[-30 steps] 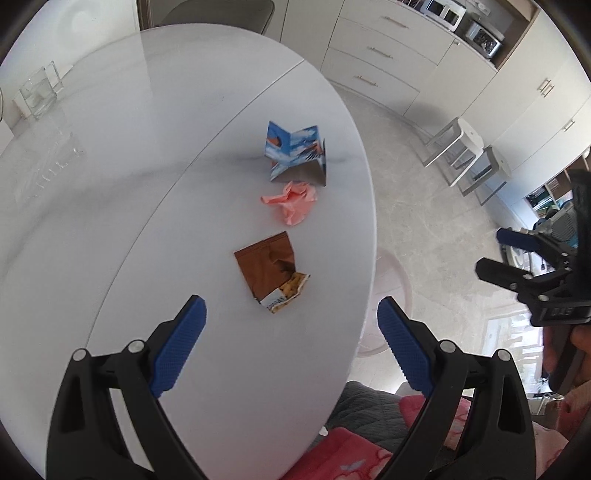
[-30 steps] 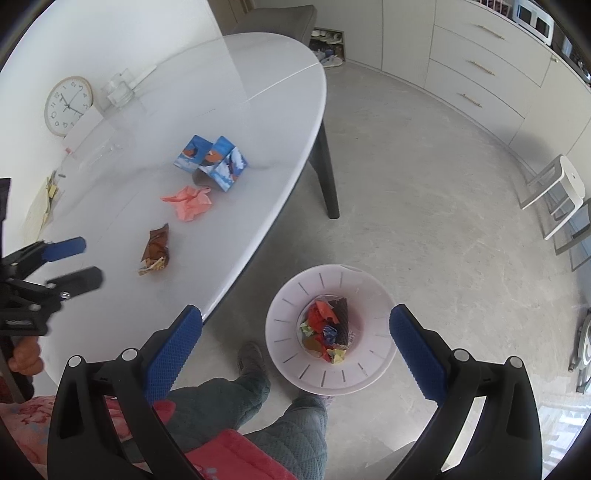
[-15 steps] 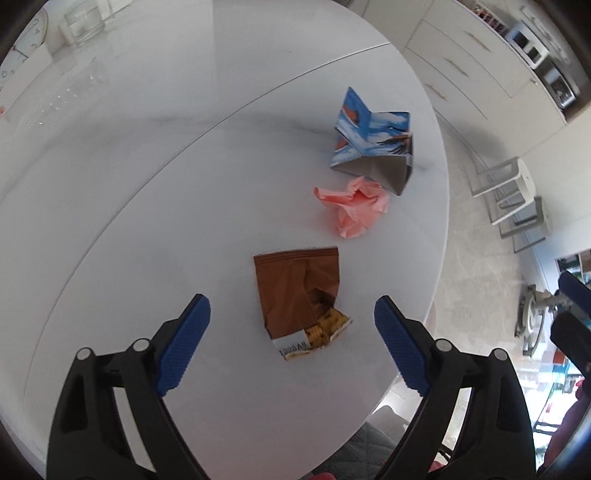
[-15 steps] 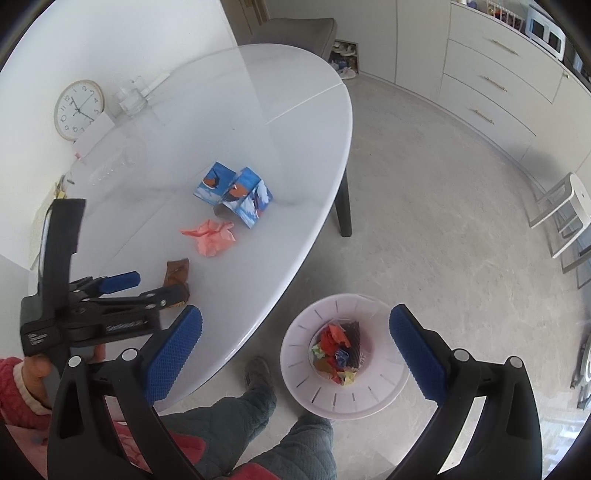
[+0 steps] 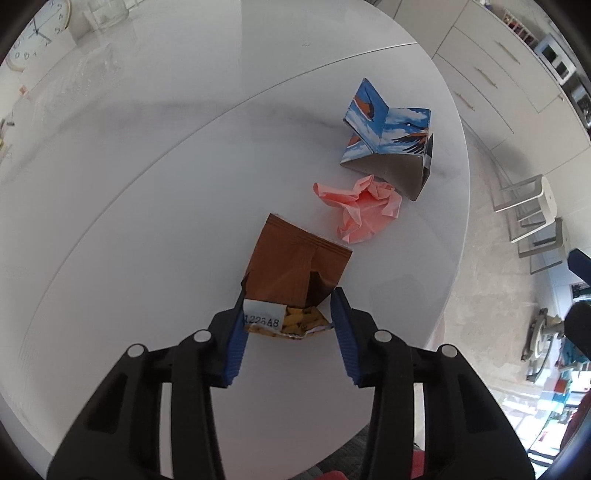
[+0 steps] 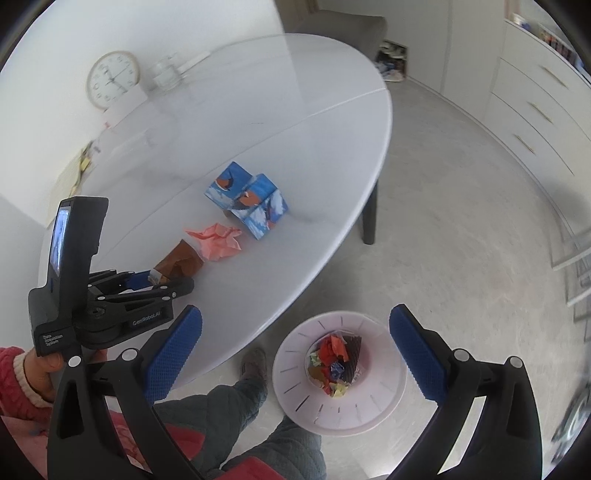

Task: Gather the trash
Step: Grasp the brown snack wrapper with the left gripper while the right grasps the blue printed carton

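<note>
A brown snack wrapper [image 5: 295, 273] lies on the white oval table [image 5: 147, 184]; its near end sits between the blue pads of my left gripper [image 5: 290, 317], whose jaws have narrowed around it. It also shows in the right wrist view [image 6: 179, 264]. Beyond it lie a crumpled pink paper [image 5: 360, 208] [image 6: 218, 242] and a folded blue carton [image 5: 391, 144] [image 6: 251, 208]. My right gripper [image 6: 295, 354] is open and empty above the floor, over a white trash bin [image 6: 376, 402] with several scraps inside.
A clock [image 6: 112, 79] and a glass jar [image 6: 166, 72] stand at the table's far end. A grey chair [image 6: 347, 22] is behind the table. White cabinets [image 6: 535, 110] line the wall and a white stool [image 5: 535, 206] stands on the floor.
My left gripper moved down and forward to the brown wrapper and its jaws narrowed around the wrapper's near end. My right gripper stayed open over the bin.
</note>
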The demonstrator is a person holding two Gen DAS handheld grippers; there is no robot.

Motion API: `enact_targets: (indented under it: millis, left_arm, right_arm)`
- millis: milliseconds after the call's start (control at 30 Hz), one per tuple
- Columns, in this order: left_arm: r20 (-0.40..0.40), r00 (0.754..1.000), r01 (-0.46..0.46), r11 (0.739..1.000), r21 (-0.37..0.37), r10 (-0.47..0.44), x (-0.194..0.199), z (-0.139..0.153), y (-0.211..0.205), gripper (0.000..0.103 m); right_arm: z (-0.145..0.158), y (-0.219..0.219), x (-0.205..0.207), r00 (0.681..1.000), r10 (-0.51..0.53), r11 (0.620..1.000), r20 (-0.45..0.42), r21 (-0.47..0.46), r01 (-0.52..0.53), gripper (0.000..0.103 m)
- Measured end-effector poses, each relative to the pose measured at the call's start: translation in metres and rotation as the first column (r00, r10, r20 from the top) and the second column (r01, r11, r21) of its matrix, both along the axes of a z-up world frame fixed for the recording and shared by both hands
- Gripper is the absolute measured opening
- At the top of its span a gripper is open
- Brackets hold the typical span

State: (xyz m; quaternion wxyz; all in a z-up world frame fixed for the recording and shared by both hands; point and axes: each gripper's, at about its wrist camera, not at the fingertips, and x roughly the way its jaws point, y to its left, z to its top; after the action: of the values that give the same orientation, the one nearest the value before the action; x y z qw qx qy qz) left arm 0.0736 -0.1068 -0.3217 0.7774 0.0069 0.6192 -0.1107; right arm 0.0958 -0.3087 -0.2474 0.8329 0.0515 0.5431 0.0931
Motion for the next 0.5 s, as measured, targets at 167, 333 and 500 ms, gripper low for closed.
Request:
enact_targets:
  millis: [167,333,500]
  left_arm:
    - [-0.03,0.999,-0.028,0.999,-0.041,0.027,-0.006,0.005,0.021,0.042]
    - [0.003,0.998,-0.058,0.996,-0.06,0.059,-0.018,0.03,0.042,0.042]
    - [0.026,0.995,-0.092,0.995,-0.036,0.093,-0.036,0.05,0.053,0.042]
  right_arm:
    - [-0.004,0.022,0.036,0.961,0.277,0.957,-0.004,-0.087,-0.276,0.101]
    - [-0.009,0.049,0.076,0.855,0.517,0.837,-0.034,-0.187,-0.514,0.101]
    - [-0.021,0.072,0.111,0.772,0.63,0.751,-0.086,-0.189,-0.633,0.101]
